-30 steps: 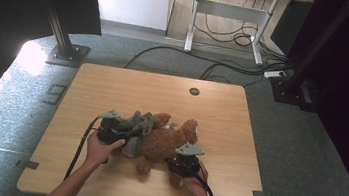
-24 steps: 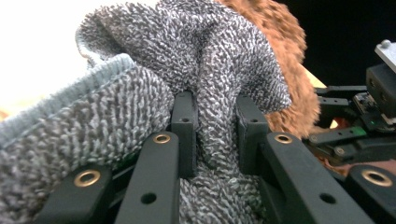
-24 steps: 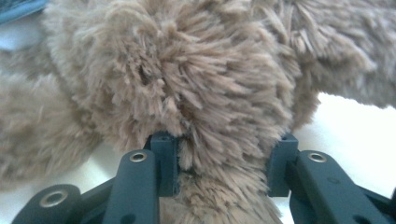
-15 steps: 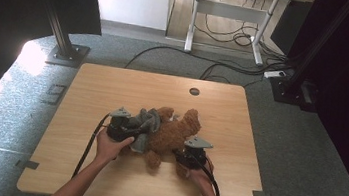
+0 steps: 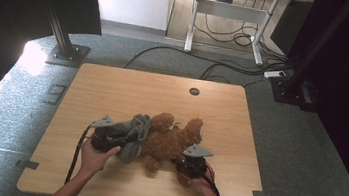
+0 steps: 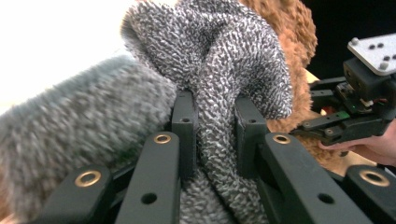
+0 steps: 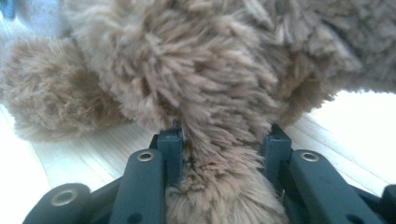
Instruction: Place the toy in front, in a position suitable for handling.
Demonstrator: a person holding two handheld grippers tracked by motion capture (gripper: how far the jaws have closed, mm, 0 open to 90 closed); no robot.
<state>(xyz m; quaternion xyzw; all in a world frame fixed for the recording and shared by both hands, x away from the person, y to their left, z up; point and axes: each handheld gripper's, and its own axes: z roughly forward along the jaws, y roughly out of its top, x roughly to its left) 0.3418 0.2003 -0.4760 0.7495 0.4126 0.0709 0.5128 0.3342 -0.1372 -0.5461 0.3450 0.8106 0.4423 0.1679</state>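
Pinching a fold of grey knit cloth [image 6: 219, 84], the left gripper [image 6: 215, 126] is clamped tight on it. Right gripper [image 7: 223, 140]: jaws just closing on a limb of the brown teddy bear [image 5: 170, 140], fur squeezed between them. Bear lies on the table [image 5: 163, 91], near the front edge, long axis running left-right, cloth bunched against its left end. No legible writing.

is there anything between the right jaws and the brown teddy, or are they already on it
Nothing visible stands between them. In the right gripper view the right gripper has a furry limb of the brown teddy directly between its jaws, which have just been closing on it. The left gripper is clamped on the grey knitted cloth beside the teddy.
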